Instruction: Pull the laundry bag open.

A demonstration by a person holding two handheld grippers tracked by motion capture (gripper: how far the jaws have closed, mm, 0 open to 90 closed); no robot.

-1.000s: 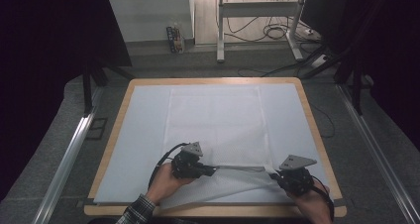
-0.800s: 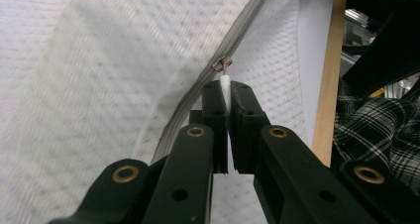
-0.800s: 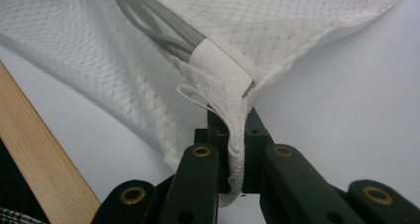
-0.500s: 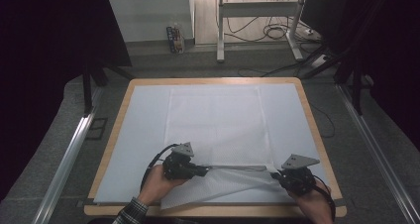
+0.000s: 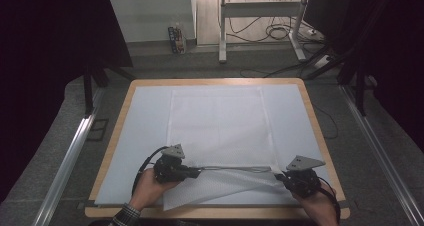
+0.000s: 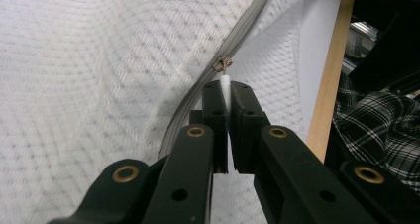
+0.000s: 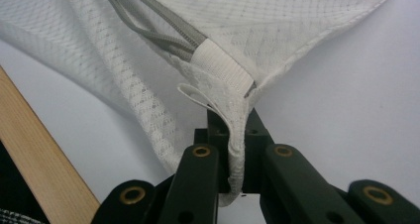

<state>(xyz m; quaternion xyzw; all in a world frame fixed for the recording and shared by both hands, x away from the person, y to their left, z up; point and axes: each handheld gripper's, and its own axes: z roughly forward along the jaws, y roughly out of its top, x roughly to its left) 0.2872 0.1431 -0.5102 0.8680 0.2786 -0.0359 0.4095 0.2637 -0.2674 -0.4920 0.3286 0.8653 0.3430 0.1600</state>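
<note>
Because the white mesh laundry bag (image 5: 220,136) is thin, limp netting, it will likely handle as a very light, floppy thing that sags and bunches wherever it is not held taut, so the firm parts are the places to take hold: the small white pull tab (image 6: 225,83) of the zipper and the stitched white band (image 7: 220,65) at the zipper's end. The bag lies flat across the middle of the white-covered, wood-framed worktop (image 5: 312,121), its near edge lifted and folded where the grey zipper (image 5: 235,168) runs between the two hands. The left claw (image 5: 196,172) is clenched on the pull tab, just behind the little metal slider (image 6: 222,63), as its own view shows. The right claw (image 5: 281,177) is clenched on the bag's corner, a pinch of mesh (image 7: 237,154) pressed between the pads just below the band. With the corner anchored and the tab held, the zipper line looks fairly straight, which should let the slider run; slack mesh could catch in the teeth, and the tab is small and smooth enough to slip from the pads if pulled at an angle. A steady pull along the line of the zipper seems safest.
</note>
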